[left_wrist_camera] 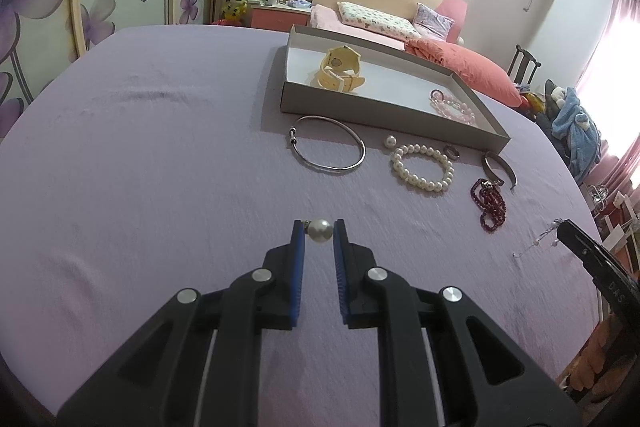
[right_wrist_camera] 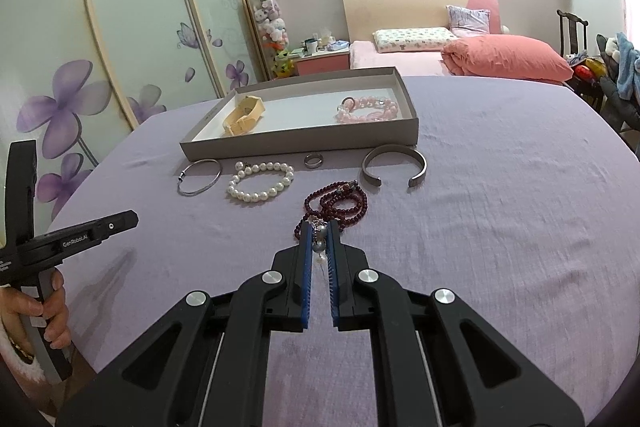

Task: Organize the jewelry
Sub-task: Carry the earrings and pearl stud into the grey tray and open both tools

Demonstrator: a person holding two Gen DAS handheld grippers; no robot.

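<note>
My left gripper (left_wrist_camera: 319, 231) is shut on a single large white pearl piece (left_wrist_camera: 320, 230), held just above the purple cloth. My right gripper (right_wrist_camera: 319, 241) is shut on a thin dangling chain with small pearls (right_wrist_camera: 319, 247); the same chain (left_wrist_camera: 536, 243) hangs from its tip at the right edge of the left wrist view. The grey tray (right_wrist_camera: 304, 139) holds a yellow watch (right_wrist_camera: 244, 115) and a pink bead bracelet (right_wrist_camera: 366, 111). In front of it lie a thin silver bangle (right_wrist_camera: 200, 177), a pearl bracelet (right_wrist_camera: 260, 183), a ring (right_wrist_camera: 313, 160), a silver cuff (right_wrist_camera: 394, 167) and dark red beads (right_wrist_camera: 340, 203).
A loose pearl (left_wrist_camera: 390, 141) lies by the pearl bracelet. A hand (right_wrist_camera: 48, 307) grips the left tool's handle at the lower left. The purple cloth (left_wrist_camera: 140, 167) covers the whole work surface. Beyond it stand a bed with pink bedding (right_wrist_camera: 508, 59) and sliding wardrobe doors (right_wrist_camera: 120, 27).
</note>
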